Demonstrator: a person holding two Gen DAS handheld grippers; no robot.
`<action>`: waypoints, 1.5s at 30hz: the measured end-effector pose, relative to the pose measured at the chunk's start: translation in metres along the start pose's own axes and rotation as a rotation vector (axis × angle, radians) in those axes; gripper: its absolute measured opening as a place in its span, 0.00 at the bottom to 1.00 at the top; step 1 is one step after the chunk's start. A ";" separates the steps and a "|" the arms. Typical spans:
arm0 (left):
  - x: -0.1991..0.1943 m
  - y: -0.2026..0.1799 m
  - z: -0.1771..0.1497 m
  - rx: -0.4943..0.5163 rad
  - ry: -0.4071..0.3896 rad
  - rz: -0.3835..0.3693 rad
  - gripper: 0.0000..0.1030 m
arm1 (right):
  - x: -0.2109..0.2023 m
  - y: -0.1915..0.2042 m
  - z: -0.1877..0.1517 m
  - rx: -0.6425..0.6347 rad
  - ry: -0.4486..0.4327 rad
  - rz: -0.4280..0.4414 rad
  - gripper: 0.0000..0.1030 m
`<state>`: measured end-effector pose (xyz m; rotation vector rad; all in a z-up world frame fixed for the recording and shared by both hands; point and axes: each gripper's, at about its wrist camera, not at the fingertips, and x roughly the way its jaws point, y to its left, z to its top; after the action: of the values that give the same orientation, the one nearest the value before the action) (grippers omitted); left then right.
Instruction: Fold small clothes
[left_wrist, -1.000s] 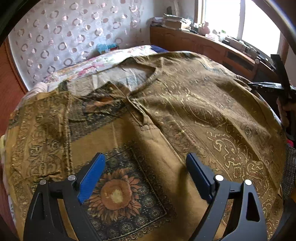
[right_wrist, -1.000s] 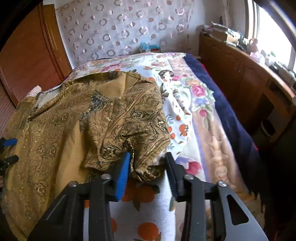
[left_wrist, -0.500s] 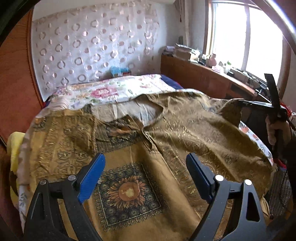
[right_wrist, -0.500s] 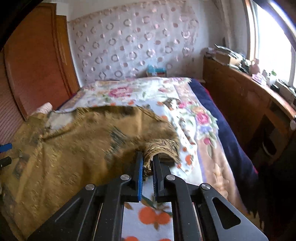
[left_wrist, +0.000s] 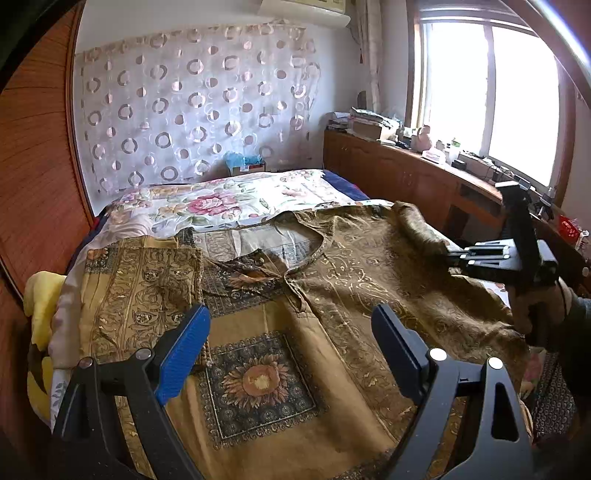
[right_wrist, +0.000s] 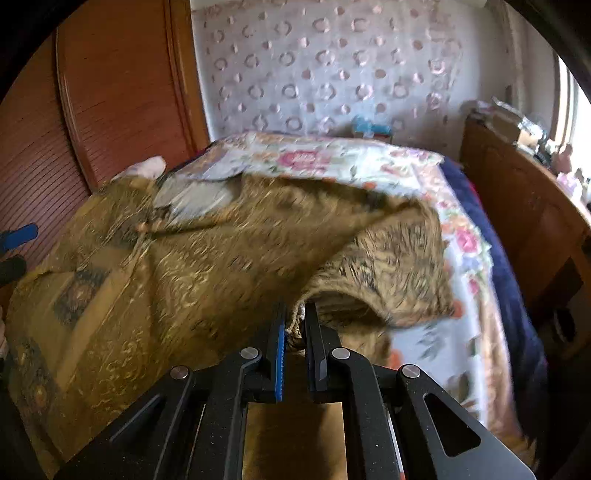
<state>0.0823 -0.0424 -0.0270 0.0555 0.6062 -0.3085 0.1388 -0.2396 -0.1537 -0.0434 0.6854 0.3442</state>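
Left claw (left_wrist: 290, 345): two matte black arms with triangular cut-outs, each carrying silver round-head screws near the pivot points; one finger (left_wrist: 183, 354) faced with a ribbed bright-blue pad, the opposite finger faced in dark navy. Right claw (right_wrist: 294, 325): the same black frame, silver screws and triangular cut-outs, one blue ribbed pad and one dark pad. In the left wrist view its black body has an upright black post. The person's hand (left_wrist: 537, 308) on it emerges from a dark sleeve (left_wrist: 576, 321).

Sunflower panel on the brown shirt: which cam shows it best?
Left wrist. The sunflower panel lies sharp and whole between the open left gripper jaws. Right wrist shows it only small, oblique and motion-blurred at left.
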 end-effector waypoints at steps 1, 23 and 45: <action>0.000 0.000 -0.001 -0.001 -0.001 -0.001 0.87 | 0.002 0.001 -0.002 -0.006 0.005 -0.007 0.08; -0.004 -0.009 -0.011 -0.014 -0.010 -0.028 0.87 | -0.039 -0.023 -0.005 0.082 -0.057 -0.041 0.44; 0.000 -0.012 -0.015 -0.020 0.007 -0.033 0.87 | 0.060 -0.089 0.024 0.161 0.096 -0.131 0.25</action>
<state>0.0701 -0.0520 -0.0391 0.0273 0.6175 -0.3343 0.2258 -0.3017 -0.1795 0.0480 0.7990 0.1609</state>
